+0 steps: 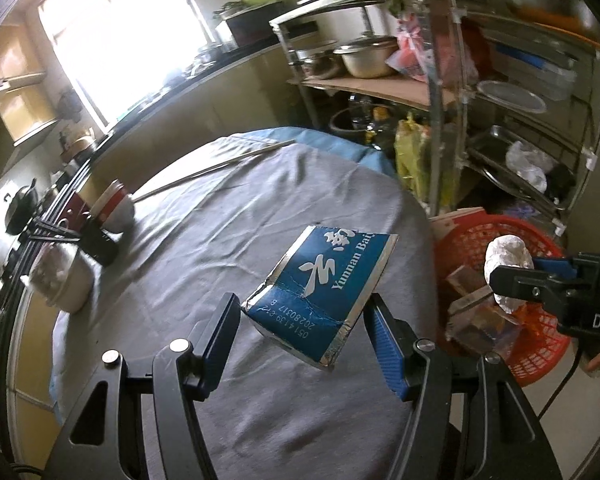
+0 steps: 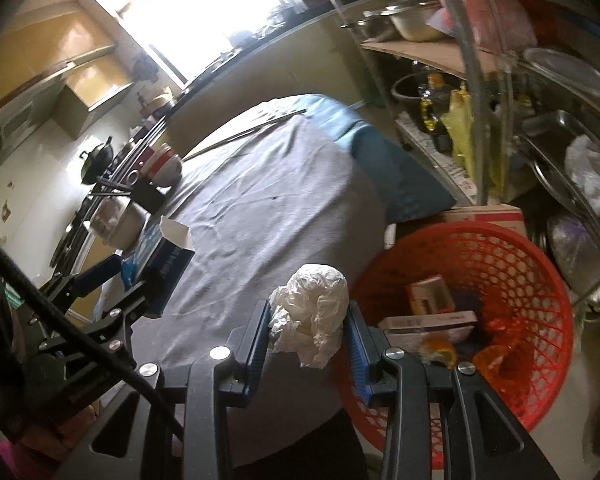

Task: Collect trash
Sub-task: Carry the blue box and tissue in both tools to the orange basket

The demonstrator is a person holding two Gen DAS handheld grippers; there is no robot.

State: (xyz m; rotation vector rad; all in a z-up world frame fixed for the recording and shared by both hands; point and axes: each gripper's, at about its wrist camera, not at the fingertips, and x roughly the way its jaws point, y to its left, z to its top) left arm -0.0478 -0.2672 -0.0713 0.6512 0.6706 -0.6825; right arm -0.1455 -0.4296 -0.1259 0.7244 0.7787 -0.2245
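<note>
The red basket [image 2: 500, 280] on the floor at the table's edge is the landmark here: it already holds a few small cartons and orange scraps, and both pieces of trash in hand lie short of it. The crumpled white paper [image 2: 316, 312] sits pinched between the pads of the right gripper [image 2: 310, 334], whose jaws stand partly closed on it; seen from the left wrist camera, this wad hangs right at the basket's near rim, so the right hand is judged the nearer one to a drop. The blue carton [image 1: 324, 292], flattened and torn, is clamped across its width in the left gripper [image 1: 304, 328], jaws about half open around it. It hangs above the grey tablecloth [image 1: 220, 240], on the table side of the basket, its long axis running away from the gripper and tilted toward the basket.

Farther from the basket, bowls [image 1: 114, 208] and chopsticks [image 1: 216, 168] rest on the cloth. Behind the basket stands a metal rack [image 2: 472, 80] of pots. Nothing stands between either gripper and the basket's open mouth, though the right gripper lies in the carton's path.
</note>
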